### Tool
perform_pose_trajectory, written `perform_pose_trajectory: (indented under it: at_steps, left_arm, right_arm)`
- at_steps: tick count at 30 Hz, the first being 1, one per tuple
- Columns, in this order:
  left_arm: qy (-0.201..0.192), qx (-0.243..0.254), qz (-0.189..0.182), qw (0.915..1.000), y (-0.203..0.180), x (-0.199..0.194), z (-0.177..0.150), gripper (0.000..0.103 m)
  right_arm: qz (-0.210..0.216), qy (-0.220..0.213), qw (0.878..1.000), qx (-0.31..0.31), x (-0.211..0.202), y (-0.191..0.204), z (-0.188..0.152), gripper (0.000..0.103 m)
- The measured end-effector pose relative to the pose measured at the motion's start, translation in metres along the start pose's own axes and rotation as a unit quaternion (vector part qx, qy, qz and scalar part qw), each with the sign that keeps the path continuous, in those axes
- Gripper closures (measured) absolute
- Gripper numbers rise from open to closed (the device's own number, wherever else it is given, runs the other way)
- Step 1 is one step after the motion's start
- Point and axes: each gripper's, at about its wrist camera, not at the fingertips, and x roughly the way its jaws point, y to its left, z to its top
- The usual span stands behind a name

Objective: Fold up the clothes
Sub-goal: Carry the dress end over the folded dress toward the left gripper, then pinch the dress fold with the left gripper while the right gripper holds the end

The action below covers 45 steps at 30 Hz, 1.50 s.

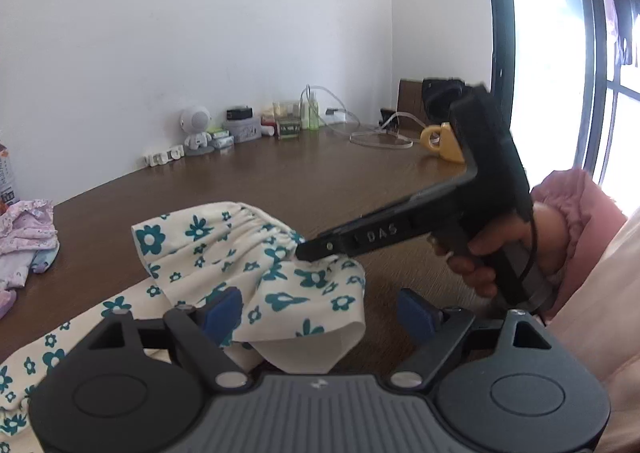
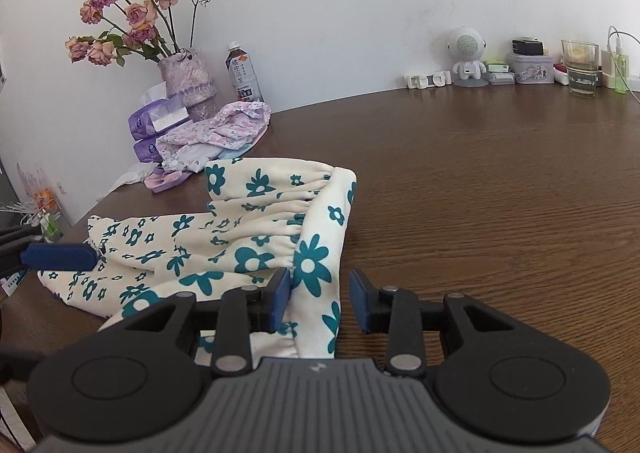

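Observation:
A cream garment with teal flowers [image 2: 240,229] lies bunched on the brown table [image 2: 480,193], its gathered elastic waistband [image 2: 316,197] to the right. My right gripper [image 2: 320,303] is open, and the waistband end hangs between its blue pads without being pinched. The left wrist view shows that gripper's black tip [image 1: 306,251] resting at the waistband of the garment [image 1: 224,249], with a hand [image 1: 472,265] on its handle. My left gripper [image 1: 320,311] is wide open over the garment's near folds, its left pad [image 1: 224,309] against cloth. One of its blue fingers [image 2: 60,255] shows at the garment's left edge.
A pile of pink floral clothes [image 2: 216,133] lies at the table's left, beside purple tissue packs [image 2: 156,121], a vase of roses [image 2: 188,77] and a bottle [image 2: 242,73]. A robot figure [image 2: 466,57], tins and a glass [image 2: 580,67] line the back wall. A window [image 1: 560,53] is on the right.

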Motion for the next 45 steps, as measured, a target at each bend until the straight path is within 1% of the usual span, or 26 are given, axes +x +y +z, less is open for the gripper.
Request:
perform_pose_trajectory:
  at_steps: [1, 3, 4, 5, 6, 7, 8, 10, 11, 12, 16, 17, 20, 21, 22, 23, 25, 29, 30, 33, 36, 38, 39, 40, 41, 45]
  left_arm:
    - [0.013, 0.009, 0.013, 0.9998, -0.003, 0.009, 0.000, 0.020]
    - [0.034, 0.026, 0.037, 0.9984, -0.005, 0.025, -0.002, 0.030]
    - [0.043, 0.034, 0.046, 0.9974, -0.005, 0.032, -0.003, 0.046]
    - [0.047, 0.038, 0.049, 0.9970, -0.003, 0.036, -0.003, 0.065]
    - [0.050, 0.040, 0.051, 0.9966, -0.001, 0.038, -0.003, 0.075]
    - [0.048, 0.037, 0.051, 0.9968, 0.002, 0.039, -0.003, 0.092]
    - [0.046, 0.034, 0.051, 0.9971, 0.005, 0.040, -0.002, 0.095]
    - [0.035, 0.030, 0.051, 0.9976, 0.010, 0.038, -0.001, 0.098]
    - [0.031, 0.033, 0.052, 0.9976, 0.010, 0.037, 0.000, 0.098]
    - [0.027, 0.037, 0.053, 0.9975, 0.009, 0.036, 0.001, 0.098]
    - [0.017, 0.039, 0.063, 0.9971, 0.009, 0.032, 0.002, 0.098]
    - [0.016, 0.036, 0.065, 0.9971, 0.010, 0.031, 0.002, 0.098]
    - [0.011, 0.029, 0.066, 0.9974, 0.010, 0.026, 0.001, 0.098]
    - [0.009, 0.029, 0.065, 0.9974, 0.010, 0.025, 0.001, 0.098]
    - [0.008, 0.028, 0.064, 0.9975, 0.011, 0.024, 0.001, 0.098]
    - [0.010, 0.026, 0.065, 0.9975, 0.011, 0.025, 0.000, 0.098]
    - [0.013, 0.022, 0.065, 0.9976, 0.013, 0.027, -0.002, 0.098]
    - [0.018, 0.009, 0.062, 0.9979, 0.017, 0.029, -0.007, 0.098]
    - [0.022, 0.006, 0.062, 0.9978, 0.018, 0.030, -0.009, 0.098]
    - [0.033, -0.002, 0.067, 0.9972, 0.023, 0.034, -0.015, 0.089]
    - [0.031, -0.004, 0.066, 0.9974, 0.026, 0.034, -0.017, 0.088]
    - [0.033, -0.003, 0.063, 0.9974, 0.028, 0.035, -0.017, 0.096]
    - [0.035, -0.003, 0.062, 0.9974, 0.029, 0.037, -0.017, 0.097]
    - [0.037, -0.004, 0.061, 0.9974, 0.030, 0.038, -0.017, 0.097]
    - [0.039, -0.009, 0.059, 0.9974, 0.032, 0.039, -0.017, 0.097]
    - [0.042, -0.018, 0.056, 0.9974, 0.034, 0.040, -0.018, 0.096]
  right_arm:
    - [0.001, -0.001, 1.000, 0.000, 0.000, 0.000, 0.000, 0.069]
    - [0.004, -0.007, 1.000, -0.004, -0.005, 0.000, 0.000, 0.069]
    - [0.006, -0.010, 1.000, -0.007, -0.008, -0.001, 0.001, 0.069]
    - [0.006, -0.013, 1.000, -0.020, -0.014, -0.001, 0.000, 0.067]
    - [0.005, -0.017, 0.999, -0.035, -0.021, -0.001, 0.000, 0.066]
    - [0.004, -0.020, 0.999, -0.050, -0.027, -0.001, 0.000, 0.066]
    - [0.003, -0.018, 0.997, -0.074, -0.033, 0.000, -0.002, 0.066]
    - [0.004, -0.010, 0.991, -0.131, -0.043, 0.003, -0.006, 0.064]
    - [0.005, -0.003, 0.987, -0.161, -0.045, 0.008, -0.009, 0.061]
    - [0.005, 0.003, 0.982, -0.191, -0.046, 0.014, -0.012, 0.061]
    - [-0.028, 0.001, 0.956, -0.291, -0.033, 0.044, -0.021, 0.061]
    - [-0.032, 0.001, 0.953, -0.300, -0.030, 0.047, -0.021, 0.061]
    - [-0.040, 0.000, 0.948, -0.316, -0.024, 0.055, -0.022, 0.063]
    - [-0.042, -0.001, 0.946, -0.321, -0.022, 0.057, -0.022, 0.067]
    - [-0.045, -0.001, 0.944, -0.327, -0.019, 0.060, -0.022, 0.082]
    - [-0.048, -0.001, 0.942, -0.332, -0.017, 0.062, -0.022, 0.090]
    - [-0.053, -0.002, 0.938, -0.342, -0.013, 0.067, -0.023, 0.094]
    - [-0.063, -0.012, 0.931, -0.360, -0.014, 0.072, -0.025, 0.094]
    - [-0.063, -0.007, 0.929, -0.364, -0.012, 0.072, -0.026, 0.094]
    - [-0.062, 0.008, 0.926, -0.372, -0.004, 0.071, -0.031, 0.094]
    - [-0.060, 0.009, 0.927, -0.369, -0.001, 0.070, -0.033, 0.093]
    - [-0.056, 0.009, 0.929, -0.365, -0.002, 0.069, -0.032, 0.088]
    - [-0.054, 0.011, 0.929, -0.365, -0.003, 0.068, -0.033, 0.085]
    - [-0.053, 0.013, 0.929, -0.365, -0.004, 0.067, -0.033, 0.078]
    - [-0.051, 0.014, 0.930, -0.365, -0.005, 0.067, -0.033, 0.075]
    - [-0.044, 0.021, 0.930, -0.365, -0.009, 0.065, -0.035, 0.075]
